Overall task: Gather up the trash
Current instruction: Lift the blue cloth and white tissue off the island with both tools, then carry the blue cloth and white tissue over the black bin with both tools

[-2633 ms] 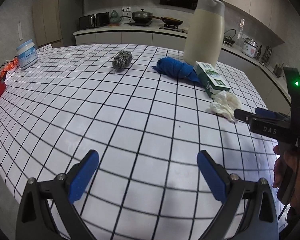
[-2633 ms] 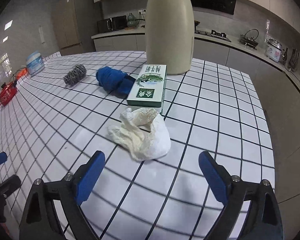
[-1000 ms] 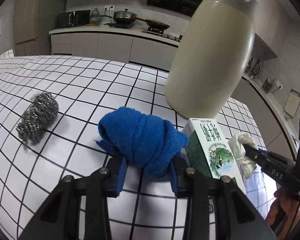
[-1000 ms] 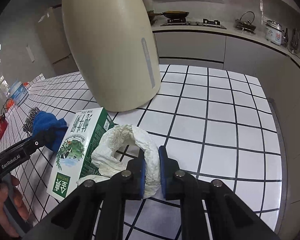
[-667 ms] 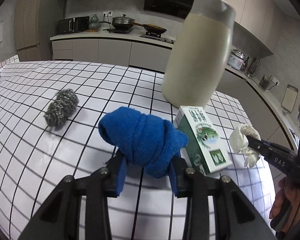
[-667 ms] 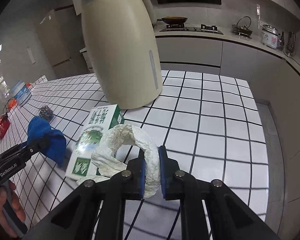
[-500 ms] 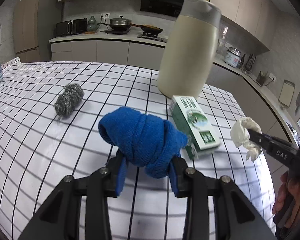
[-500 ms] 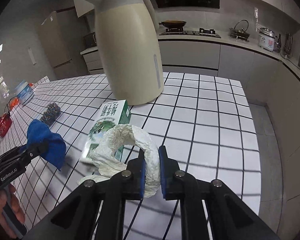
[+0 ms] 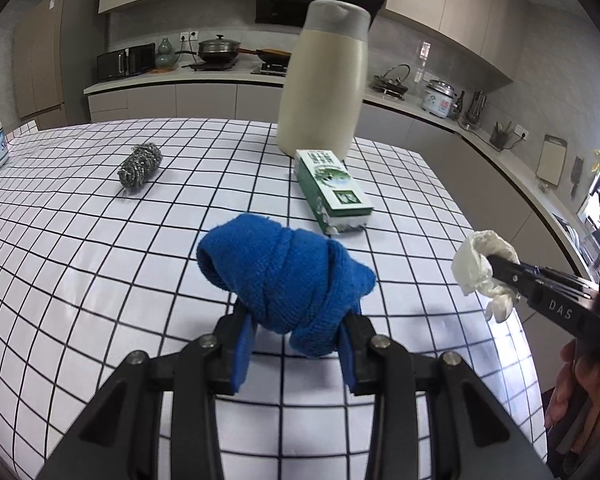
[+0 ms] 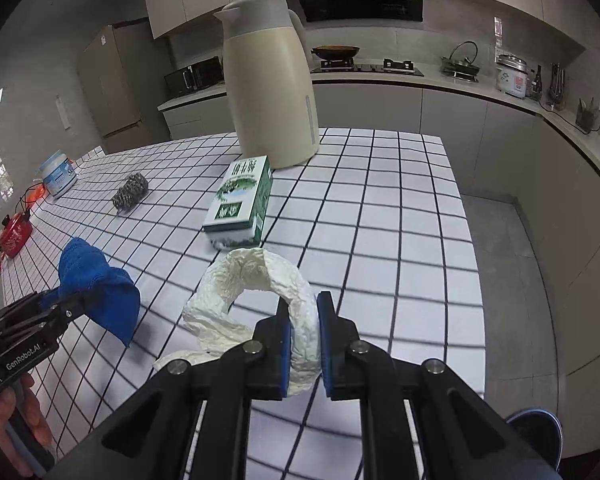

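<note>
Fingers of the left gripper (image 9: 296,344) clamp the blue cloth (image 9: 284,268), right gripper (image 10: 303,354) pinches crumpled tissue (image 10: 252,300); its thin edge may slip out.

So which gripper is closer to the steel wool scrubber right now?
Left. The left gripper, clamping the blue cloth, hangs nearer the steel wool; the right gripper, clamping the white tissue, is beyond the green carton.

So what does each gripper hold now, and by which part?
Left gripper clamps the blue cloth by its lower bunched end; right gripper pinches the white tissue at its right edge.
</note>
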